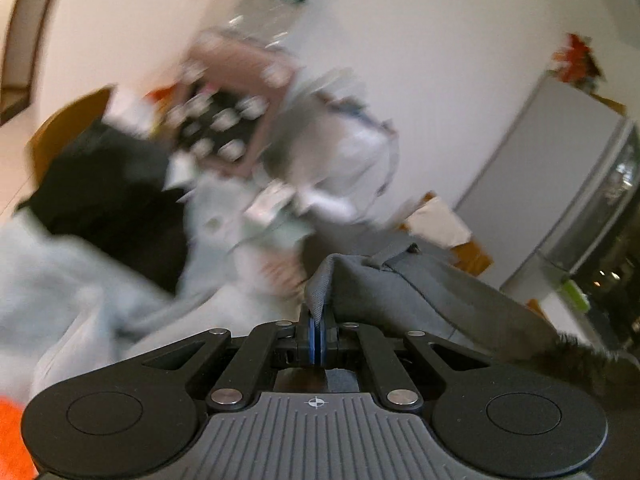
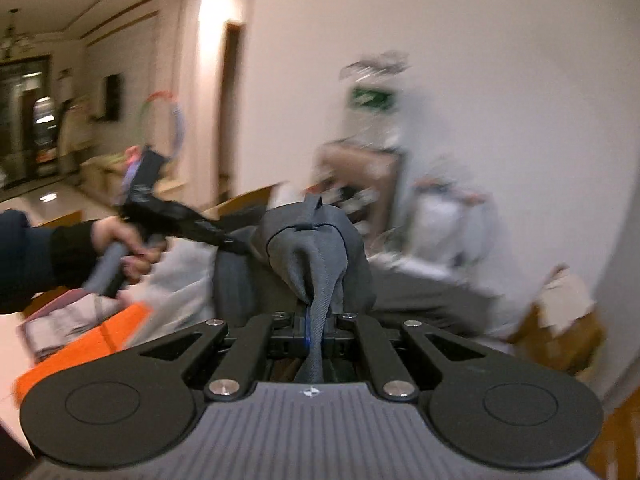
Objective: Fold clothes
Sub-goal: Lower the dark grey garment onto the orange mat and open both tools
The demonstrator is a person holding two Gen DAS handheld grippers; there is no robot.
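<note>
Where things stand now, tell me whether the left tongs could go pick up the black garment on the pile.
Probably not yet. The left tongs are shut on the grey fabric garment, so they must release first. The black garment lies uncovered ahead on their left.

The right gripper (image 2: 316, 338) is clamped on a bunched fold of a grey garment (image 2: 320, 248), the cloth rising between its closed fingers and draping forward in a heap. At left, a hand (image 2: 124, 246) in a dark sleeve grips the handle of the left gripper (image 2: 240, 245), whose tip meets the garment's left edge. An orange item (image 2: 88, 348) lies blurred at lower left. A white wall (image 2: 500, 80) fills the background.
</note>
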